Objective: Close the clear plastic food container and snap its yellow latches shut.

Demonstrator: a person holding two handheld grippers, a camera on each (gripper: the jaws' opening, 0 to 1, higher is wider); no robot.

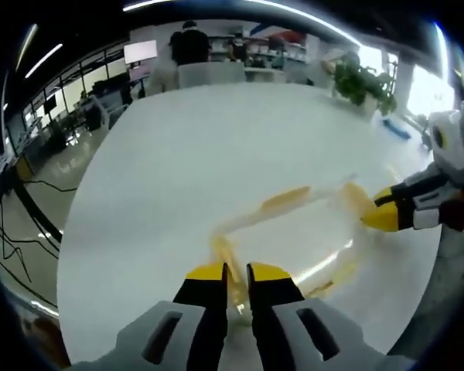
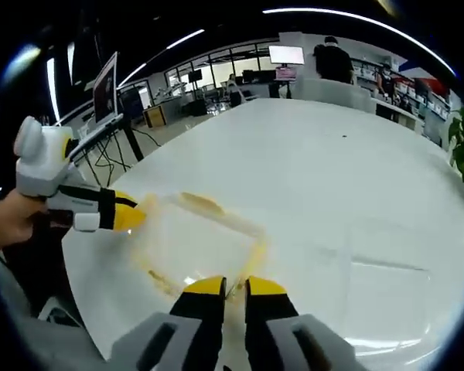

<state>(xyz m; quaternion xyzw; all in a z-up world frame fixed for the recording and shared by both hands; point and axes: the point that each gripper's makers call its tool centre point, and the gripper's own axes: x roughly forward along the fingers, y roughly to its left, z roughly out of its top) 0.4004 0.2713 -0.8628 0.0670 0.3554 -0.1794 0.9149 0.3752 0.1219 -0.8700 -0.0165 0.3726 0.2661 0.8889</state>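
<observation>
The box (image 1: 294, 232) sits on the white table (image 1: 216, 139), near its edge, with its lid down flat, so closing looks done. The latches (image 2: 201, 202) are yellow smears in these blurry pictures (I cannot tell which are snapped). The left claw (image 1: 237, 272) is almost closed at one end of the box, maybe pinching a latch (image 1: 224, 251). The right claw (image 2: 236, 286) is almost closed at the other end. The snapping seems to be under way.

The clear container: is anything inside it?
The container looks empty: the white table shows through it. Motion blur and both grippers' tips cover its ends.
</observation>
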